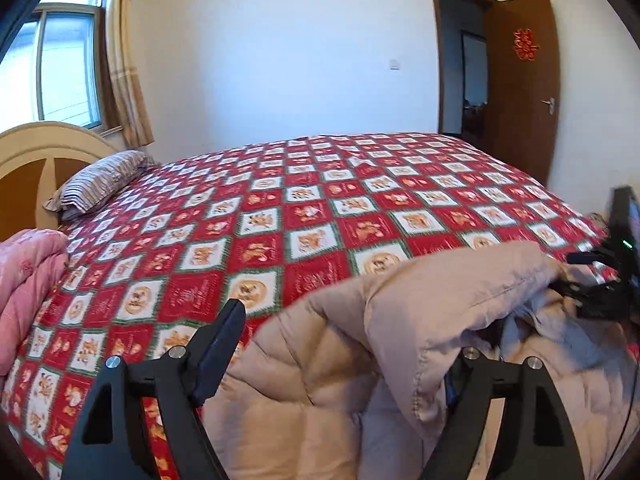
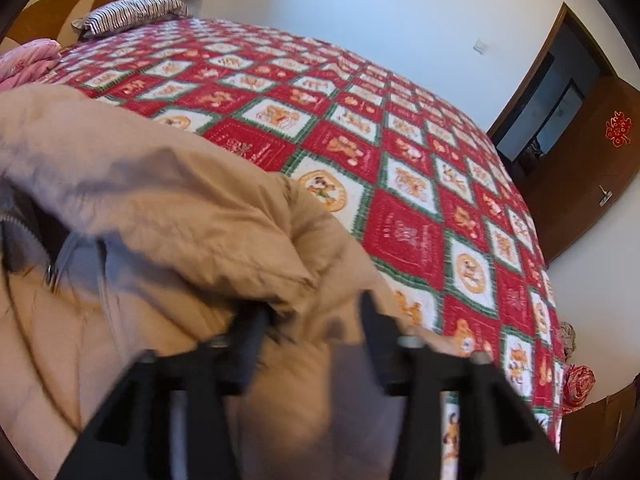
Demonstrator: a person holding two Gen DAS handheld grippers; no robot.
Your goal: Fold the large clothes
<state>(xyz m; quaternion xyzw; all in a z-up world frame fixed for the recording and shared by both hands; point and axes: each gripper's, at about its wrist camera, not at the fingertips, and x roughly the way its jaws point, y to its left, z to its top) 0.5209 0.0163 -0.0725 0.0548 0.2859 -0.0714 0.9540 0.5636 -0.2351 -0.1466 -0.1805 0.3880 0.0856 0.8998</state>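
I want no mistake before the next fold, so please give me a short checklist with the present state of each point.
1. Left gripper has cloth: cannot tell; its fingers stand wide apart and the beige padded coat covers the right one.
2. Right gripper has cloth: cannot tell; coat fabric lies between the fingers, picture blurred.
3. Room on the bedspread ahead of the coat: ok.
4. Pink quilt apart from the coat: ok.
5. Coat lies flat: not ok, bunched and raised.
6. Zipper closed: not ok, it looks open.
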